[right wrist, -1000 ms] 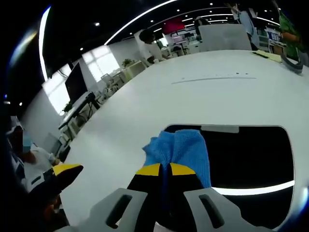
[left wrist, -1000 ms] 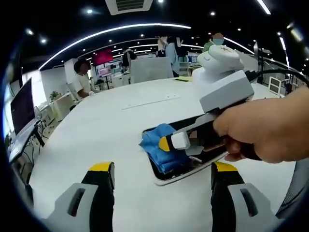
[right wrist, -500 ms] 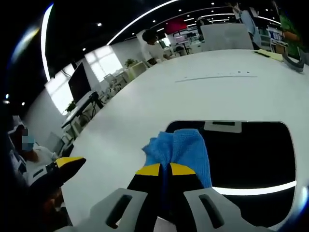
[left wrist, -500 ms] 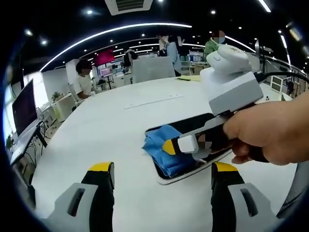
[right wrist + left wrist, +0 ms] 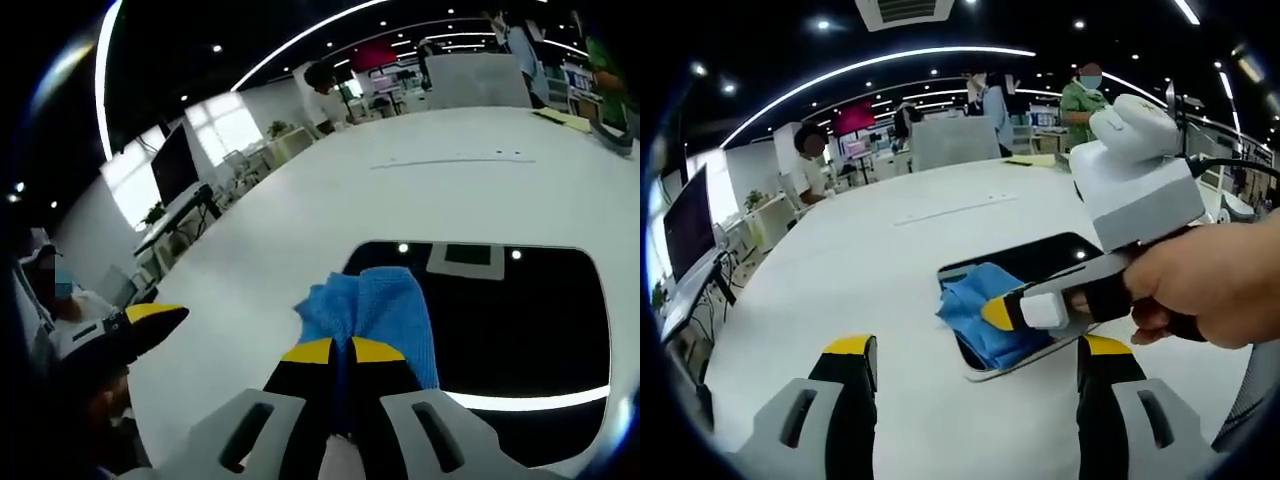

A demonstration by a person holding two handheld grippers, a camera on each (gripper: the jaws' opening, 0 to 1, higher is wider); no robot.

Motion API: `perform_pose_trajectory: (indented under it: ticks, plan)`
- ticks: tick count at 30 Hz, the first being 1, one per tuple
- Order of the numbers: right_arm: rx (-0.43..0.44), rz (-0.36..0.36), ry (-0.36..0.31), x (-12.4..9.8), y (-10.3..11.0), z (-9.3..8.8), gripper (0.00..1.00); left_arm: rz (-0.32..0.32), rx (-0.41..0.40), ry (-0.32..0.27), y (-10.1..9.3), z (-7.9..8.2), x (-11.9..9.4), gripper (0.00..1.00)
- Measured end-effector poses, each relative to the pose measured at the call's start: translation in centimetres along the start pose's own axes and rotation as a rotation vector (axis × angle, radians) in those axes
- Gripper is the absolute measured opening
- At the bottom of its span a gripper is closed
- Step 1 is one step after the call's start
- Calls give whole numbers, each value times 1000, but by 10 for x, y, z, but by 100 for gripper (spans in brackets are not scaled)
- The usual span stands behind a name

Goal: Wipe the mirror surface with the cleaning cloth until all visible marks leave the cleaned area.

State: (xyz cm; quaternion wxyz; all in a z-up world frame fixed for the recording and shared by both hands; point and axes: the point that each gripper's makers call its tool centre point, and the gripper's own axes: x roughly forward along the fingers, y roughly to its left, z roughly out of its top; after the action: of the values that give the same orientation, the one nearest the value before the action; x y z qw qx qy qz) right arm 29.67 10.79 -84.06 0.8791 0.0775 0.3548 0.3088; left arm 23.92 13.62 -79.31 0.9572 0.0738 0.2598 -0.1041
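Left gripper view: at the bottom of the frame the left gripper [image 5: 975,400], with black jaws capped in yellow, stands with its jaws wide apart over the bare white table [image 5: 840,290] and holds nothing. Just beyond it, right of centre, lies the flat rectangular mirror with a dark reflecting face and rounded corners [image 5: 1040,262], flat on the table. A crumpled blue cleaning cloth [image 5: 985,310] rests on the mirror's near left part. The right gripper [image 5: 1012,312], a grey and white tool with yellow-tipped jaws, reaches in from the right of the frame, carried by a person's hand [image 5: 1210,285], and its tips are pressed into the cloth. Towards the top of the frame, past the table's far edge, several people stand or sit in a lit office space.

Right gripper view: the right gripper [image 5: 337,352] rises from the bottom centre, its yellow tips drawn together and clamped on the near edge of the blue cloth [image 5: 370,308]. The cloth lies over the lower left part of the mirror [image 5: 520,310], whose dark face reflects ceiling lights. At the lower left a yellow-tipped jaw of the left gripper [image 5: 145,318] shows beside the table [image 5: 330,210]. A dark monitor [image 5: 172,165] stands at the upper left.
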Motion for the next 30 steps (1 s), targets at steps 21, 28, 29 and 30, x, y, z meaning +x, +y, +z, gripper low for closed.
perform_pose_trajectory:
  ticks: [21, 28, 29, 30]
  plan:
    - [-26, 4, 0, -4, -4, -2, 1, 9, 4, 2, 2, -1, 0, 83]
    - [-26, -6, -13, -13, -12, -6, 1, 4, 7, 6, 0, -1, 0, 83]
    - [-24, -7, -14, -14, -13, -6, 1, 4, 7, 6, 0, -1, 0, 83]
    - [-22, -10, -16, -16, -15, -6, 1, 3, 8, 6, 0, -1, 0, 83]
